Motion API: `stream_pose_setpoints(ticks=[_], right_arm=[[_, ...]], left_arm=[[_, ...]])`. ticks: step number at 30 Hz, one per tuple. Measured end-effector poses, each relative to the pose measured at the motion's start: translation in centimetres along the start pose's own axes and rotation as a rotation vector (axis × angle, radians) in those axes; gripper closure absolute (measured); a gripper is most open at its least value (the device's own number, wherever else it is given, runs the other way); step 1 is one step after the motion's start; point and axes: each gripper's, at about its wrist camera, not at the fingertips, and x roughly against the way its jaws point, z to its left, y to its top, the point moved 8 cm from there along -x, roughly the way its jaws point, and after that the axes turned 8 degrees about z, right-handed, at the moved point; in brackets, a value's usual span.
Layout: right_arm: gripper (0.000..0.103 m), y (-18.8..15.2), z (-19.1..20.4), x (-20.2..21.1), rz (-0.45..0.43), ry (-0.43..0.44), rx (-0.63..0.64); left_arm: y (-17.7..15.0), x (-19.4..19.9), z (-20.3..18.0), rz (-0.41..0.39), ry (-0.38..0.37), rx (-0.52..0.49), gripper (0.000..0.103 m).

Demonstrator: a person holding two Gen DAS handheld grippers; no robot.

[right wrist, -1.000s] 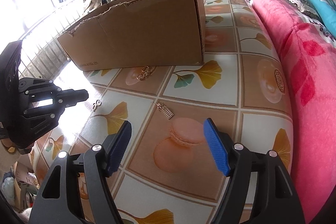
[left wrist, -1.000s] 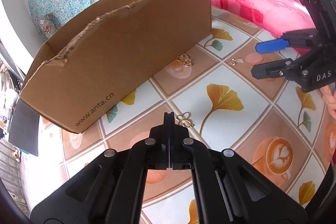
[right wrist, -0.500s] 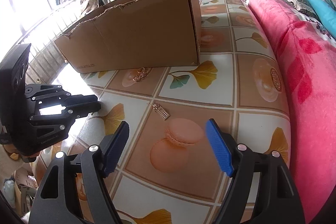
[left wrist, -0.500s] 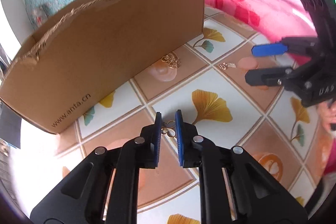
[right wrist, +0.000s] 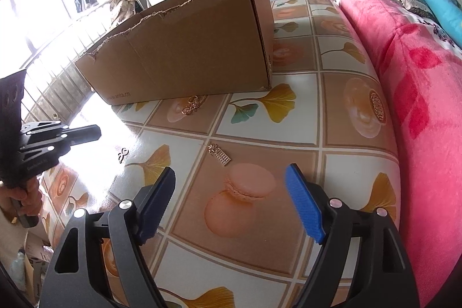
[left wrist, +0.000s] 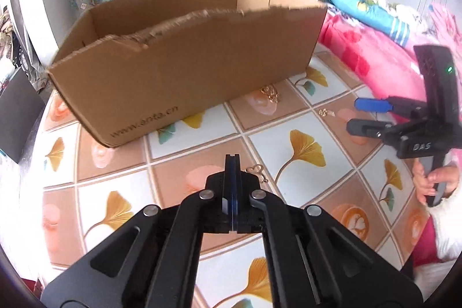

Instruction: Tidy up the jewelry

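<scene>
Gold trinkets lay scattered on the tiled oilcloth tabletop (right wrist: 340, 117): a looped charm (left wrist: 255, 171) just right of the left gripper (left wrist: 232, 160), whose fingers were pressed together on nothing. A barred pendant (right wrist: 220, 154) lay ahead of the right gripper (right wrist: 231, 192), spread wide. A ring cluster (right wrist: 193, 105) sat against the cardboard box (right wrist: 184, 48).

Left tongs (left wrist: 232, 163) seen closed above table (left wrist: 332, 140); gold pendant (left wrist: 255, 170) lies just beside tips, cardboard box (left wrist: 184, 71) behind.
</scene>
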Motion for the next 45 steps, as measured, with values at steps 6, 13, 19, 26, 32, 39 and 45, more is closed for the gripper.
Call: stream_pose_setpoints(ticks=[6, 13, 19, 26, 32, 39, 45], right_arm=[[0.026, 0.0, 0.0, 0.1, -0.002, -0.008, -0.004], [0.026, 0.1, -0.2, 0.1, -0.005, -0.007, -0.016], [0.025, 0.0, -0.3, 0.1, -0.005, -0.018, -0.018], [0.024, 0.0, -0.4, 0.3, -0.007, -0.024, -0.024], [0.021, -0.1, -0.4, 0.2, -0.006, -0.013, -0.025], [0.021, 0.0, -0.4, 0.2, -0.007, -0.015, -0.022], [0.021, 0.3, 0.4, 1.6, -0.052, -0.009, -0.002]], left_arm=[[-0.4, -2.3, -1.9, 0.072, -0.030, -0.061, 0.061], [0.0, -4.2, -5.0, 0.076, 0.120, -0.156, 0.091], [0.2, -3.6, -4.5, 0.062, 0.079, -0.121, 0.091], [0.0, -4.0, -4.7, 0.057, 0.092, -0.139, 0.091], [0.7, -3.4, -4.1, 0.057, 0.085, -0.148, 0.091], [2.5, 1.5, -2.8, -0.032, 0.014, -0.100, 0.091], [8.1, 7.3, -1.7, -0.143, -0.042, -0.119, 0.091]])
